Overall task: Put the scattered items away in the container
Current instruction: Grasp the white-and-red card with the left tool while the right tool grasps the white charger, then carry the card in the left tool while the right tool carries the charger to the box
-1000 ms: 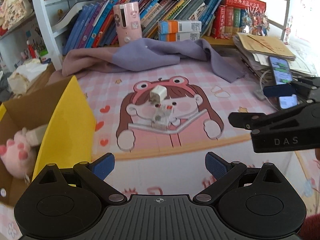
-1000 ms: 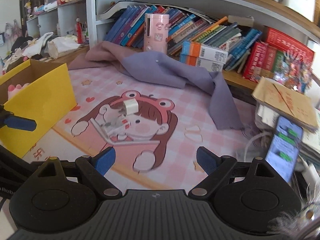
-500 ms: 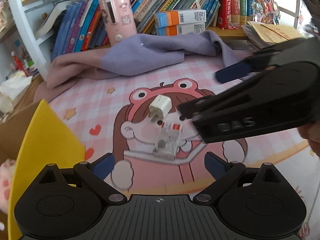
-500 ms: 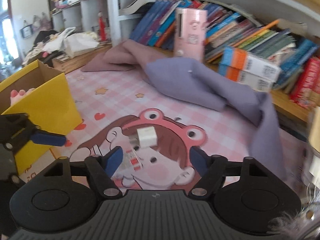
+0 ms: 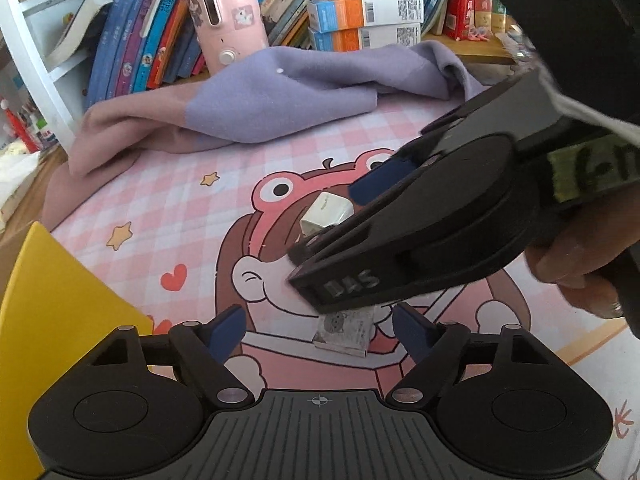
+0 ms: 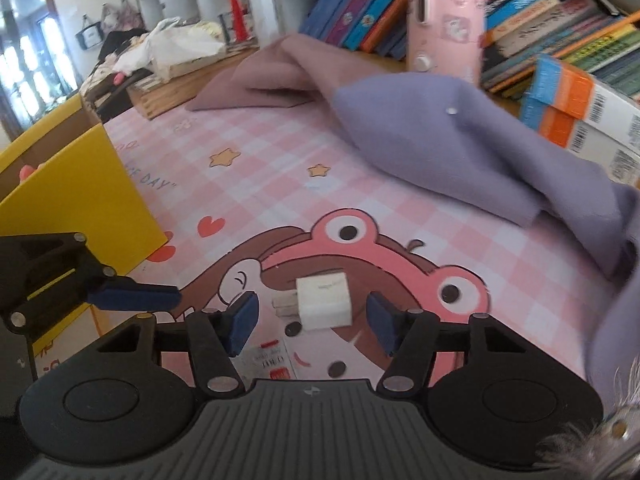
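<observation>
Right wrist view: pink checked mat (image 6: 280,184) with a cartoon frog-hat girl fills the scene. Far side, bookshelf with leaning books (image 6: 560,16); a purple-and-mauve cloth (image 6: 432,140) is heaped along the mat's far edge and runs down the right side. Pink cylinder device (image 6: 444,12) stands behind the cloth, orange-blue boxes (image 6: 576,108) to its right. Yellow cardboard box (image 6: 80,200) sits at the left edge, open top, something pink inside. Open mat lies between box and cartoon. Right gripper (image 6: 312,324) is wide, pads either side of the white charger cube (image 6: 324,300), not touching it; cube lies on the cartoon's head, prongs pointing left. A small flat printed packet (image 6: 266,364) lies just near of the cube, partly hidden by the gripper body. Left gripper (image 6: 120,294) comes in from the left, only one blue pad seen here.

Left wrist view: left gripper (image 5: 318,330) is wide, empty, packet (image 5: 346,328) between its pads. The right gripper's body (image 5: 420,232) crosses in front and covers most of the cube (image 5: 326,214).
</observation>
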The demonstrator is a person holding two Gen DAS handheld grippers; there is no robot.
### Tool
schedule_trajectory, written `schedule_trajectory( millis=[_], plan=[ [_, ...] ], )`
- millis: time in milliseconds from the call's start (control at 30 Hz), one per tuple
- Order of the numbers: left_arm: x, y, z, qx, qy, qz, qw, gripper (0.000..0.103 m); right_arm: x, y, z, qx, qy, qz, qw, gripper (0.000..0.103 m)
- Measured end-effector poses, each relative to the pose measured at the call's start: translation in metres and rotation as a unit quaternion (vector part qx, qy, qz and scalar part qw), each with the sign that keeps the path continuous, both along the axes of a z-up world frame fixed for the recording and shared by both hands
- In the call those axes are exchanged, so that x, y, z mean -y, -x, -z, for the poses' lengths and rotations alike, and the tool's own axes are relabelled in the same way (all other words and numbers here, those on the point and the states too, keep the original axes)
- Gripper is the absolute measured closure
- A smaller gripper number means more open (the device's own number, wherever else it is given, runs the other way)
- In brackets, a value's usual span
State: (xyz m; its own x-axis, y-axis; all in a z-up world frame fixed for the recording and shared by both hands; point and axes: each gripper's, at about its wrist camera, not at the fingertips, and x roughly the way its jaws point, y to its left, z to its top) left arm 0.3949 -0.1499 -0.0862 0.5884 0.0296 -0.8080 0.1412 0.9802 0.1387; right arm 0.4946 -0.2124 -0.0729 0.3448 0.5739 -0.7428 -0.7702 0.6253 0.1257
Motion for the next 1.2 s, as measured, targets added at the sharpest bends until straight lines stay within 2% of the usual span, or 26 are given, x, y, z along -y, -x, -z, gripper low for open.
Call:
schedule_trajectory(
  millis=[67,167,267,467,600,800,1200],
  plan=[
    [0.001,-0.003,0.003,-0.006,0.000,0.002,1.0000,0.030,-0.004,-0.003,0.004,0.003,0.010,-0.007,1.000,0.045],
    [0.001,-0.006,0.006,-0.011,0.009,0.001,0.9999,0.034,-0.005,-0.009,0.008,0.005,0.019,-0.007,1.000,0.061],
    [0.002,-0.008,0.006,-0.012,0.018,0.005,0.9998,0.037,0.000,-0.012,0.008,0.012,0.023,0.006,1.000,0.062],
    [0.003,-0.012,0.006,-0.016,0.049,0.004,0.9987,0.052,0.019,-0.010,0.001,0.008,0.004,0.034,0.999,0.062],
    [0.004,-0.009,0.005,-0.015,0.058,0.007,0.9982,0.074,0.033,-0.002,-0.008,0.012,-0.009,0.062,0.998,0.062],
    [-0.003,-0.001,-0.006,-0.011,0.053,-0.010,0.9985,0.075,0.051,0.016,-0.024,0.021,-0.027,0.096,0.995,0.062],
    [-0.017,0.047,-0.054,0.038,0.087,-0.029,0.9951,0.075,0.056,0.065,-0.051,0.041,-0.037,0.088,0.995,0.062]
  ],
)
